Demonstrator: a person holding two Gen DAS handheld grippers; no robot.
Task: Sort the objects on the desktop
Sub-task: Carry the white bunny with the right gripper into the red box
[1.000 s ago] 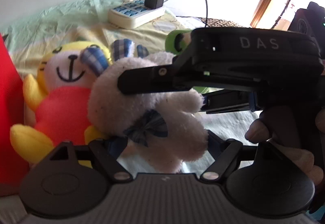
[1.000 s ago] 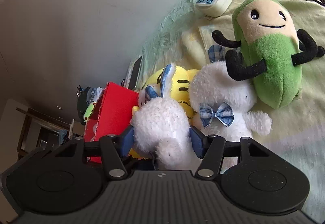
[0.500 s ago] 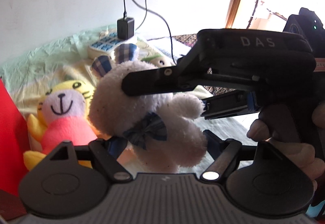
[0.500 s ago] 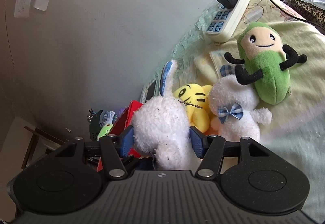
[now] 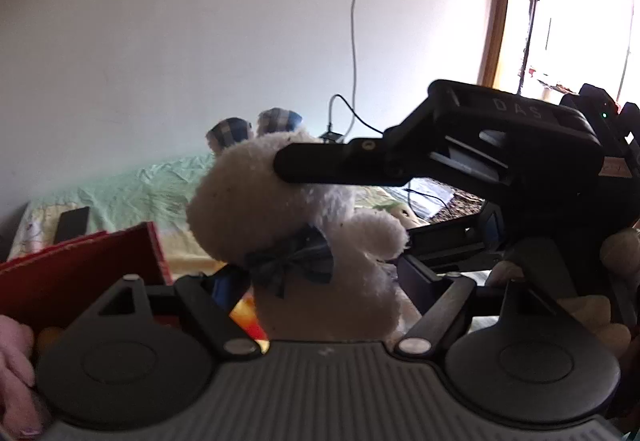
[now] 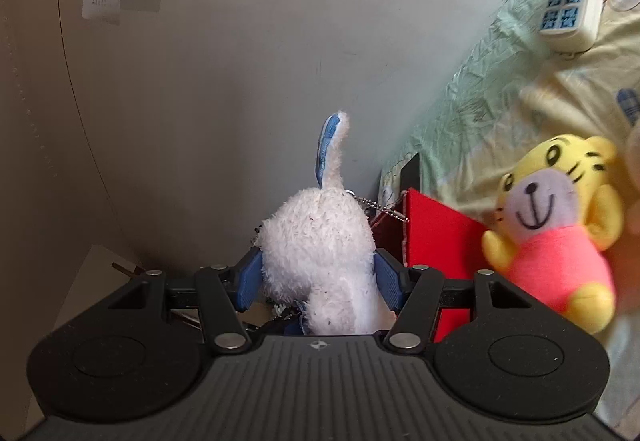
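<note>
I am lifting 2 white plush toys, my left gripper (image 5: pixel 320 281) clamping the bow-tie bunny (image 5: pixel 296 225) mid-frame, my right gripper (image 6: pixel 318 283) squeezing the blue-eared one (image 6: pixel 320 241), both now rising toward the red box (image 6: pixel 436 237).

White plush rabbit (image 6: pixel 320 241) between fingers (image 6: pixel 250 279)

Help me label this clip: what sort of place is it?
Probably a bedroom at home: soft toys like the yellow tiger lie on a wrinkled sheet, a power strip sits by the bare wall, and a window is nearby.
</note>
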